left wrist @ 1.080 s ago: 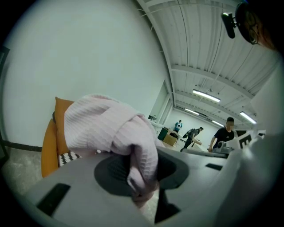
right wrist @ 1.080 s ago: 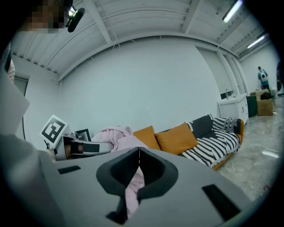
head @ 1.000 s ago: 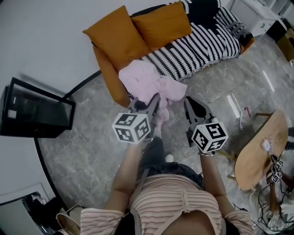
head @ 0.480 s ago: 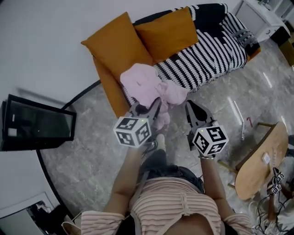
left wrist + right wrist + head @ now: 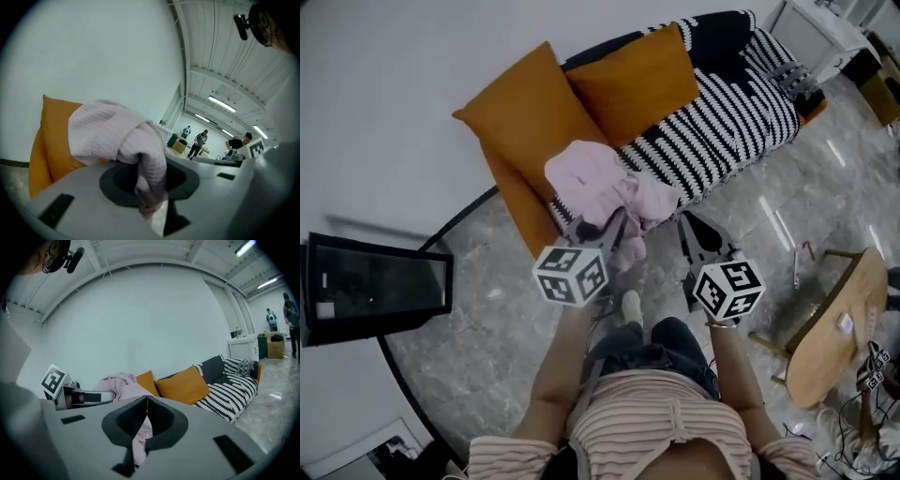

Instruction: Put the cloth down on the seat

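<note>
Pinching a thick fold of the pink cloth [image 5: 600,173] in the left gripper [image 5: 149,187], with the jaws closed partway onto it and fabric bulging up over the tips. Clamping a thinner strip of the same cloth in the right gripper [image 5: 146,401], with the jaw tips meeting and pink fabric hanging in the slot below them. Holding both grippers side by side ahead of the body, apart, tips angled toward each other. Carrying the cloth bunched between and beyond the tips, with a short tail drooping by the left jaws.

Hanging at the near end of the sofa [image 5: 517,202], over the front edge of the seat, beside the nearer cushion [image 5: 525,117]. Hard to tell whether any of it rests on the seat. Farther along, a second orange cushion [image 5: 637,70] against the backrest and a black-and-white striped throw [image 5: 722,112] over the seat. Below, grey marbled floor [image 5: 478,309]. At the left, a dark box [image 5: 375,286]; at the right, a wooden chair [image 5: 834,319]; past the sofa's far end, a white cabinet [image 5: 820,33]. Far off in the left gripper view, people [image 5: 200,140] standing in a bright hall.
</note>
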A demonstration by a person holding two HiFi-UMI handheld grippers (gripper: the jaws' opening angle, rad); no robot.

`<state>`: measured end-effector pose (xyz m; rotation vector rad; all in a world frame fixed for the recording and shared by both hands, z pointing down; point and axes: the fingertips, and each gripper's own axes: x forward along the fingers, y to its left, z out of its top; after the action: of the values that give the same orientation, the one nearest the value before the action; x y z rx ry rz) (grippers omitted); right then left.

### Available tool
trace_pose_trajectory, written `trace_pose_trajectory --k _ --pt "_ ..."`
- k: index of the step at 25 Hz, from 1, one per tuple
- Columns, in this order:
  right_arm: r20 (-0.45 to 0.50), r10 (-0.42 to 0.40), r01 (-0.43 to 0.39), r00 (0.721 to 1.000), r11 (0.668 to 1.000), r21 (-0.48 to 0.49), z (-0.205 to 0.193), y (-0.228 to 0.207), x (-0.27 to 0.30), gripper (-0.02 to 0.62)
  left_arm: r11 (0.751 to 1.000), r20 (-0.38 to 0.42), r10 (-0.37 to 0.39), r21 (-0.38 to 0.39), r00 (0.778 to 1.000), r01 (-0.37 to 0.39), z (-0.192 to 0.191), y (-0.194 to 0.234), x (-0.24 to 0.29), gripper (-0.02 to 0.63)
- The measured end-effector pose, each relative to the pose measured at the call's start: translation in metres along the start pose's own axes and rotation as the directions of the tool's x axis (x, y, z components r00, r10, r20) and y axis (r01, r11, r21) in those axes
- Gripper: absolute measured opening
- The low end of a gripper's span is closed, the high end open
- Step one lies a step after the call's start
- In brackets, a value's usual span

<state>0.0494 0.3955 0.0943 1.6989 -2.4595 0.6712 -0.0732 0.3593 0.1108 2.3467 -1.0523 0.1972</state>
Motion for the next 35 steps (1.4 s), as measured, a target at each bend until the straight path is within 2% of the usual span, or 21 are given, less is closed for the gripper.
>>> trace_pose_trajectory --k 11,19,26,35 --pt "-0.048 0.006 -0.007 0.999 1.0 -0.018 -0.001 -0.006 0.037 0.009 0.999 0.0 0.016 -0.038 1.0 -0.016 0.008 0.028 0.027 0.112" --pt "-0.063 0.03 -0.032 0.998 0.999 -0.028 0.009 -0.027 0.083 0.009 0.996 -0.002 0.071 -0.058 0.998 -0.071 0.015 0.054 0.06 0.112" --pt "-0.09 0.055 -0.057 0.994 0.998 -0.022 0.019 -0.062 0.131 0.009 0.99 -0.012 0.123 -0.067 0.992 -0.123 0.024 0.081 0.103 0.112" --pt "-0.172 0.085 -0.085 0.981 0.996 0.006 0.024 -0.122 0.193 0.009 0.981 -0.068 0.163 -0.096 0.984 -0.169 0.027 0.11 0.18 0.112"
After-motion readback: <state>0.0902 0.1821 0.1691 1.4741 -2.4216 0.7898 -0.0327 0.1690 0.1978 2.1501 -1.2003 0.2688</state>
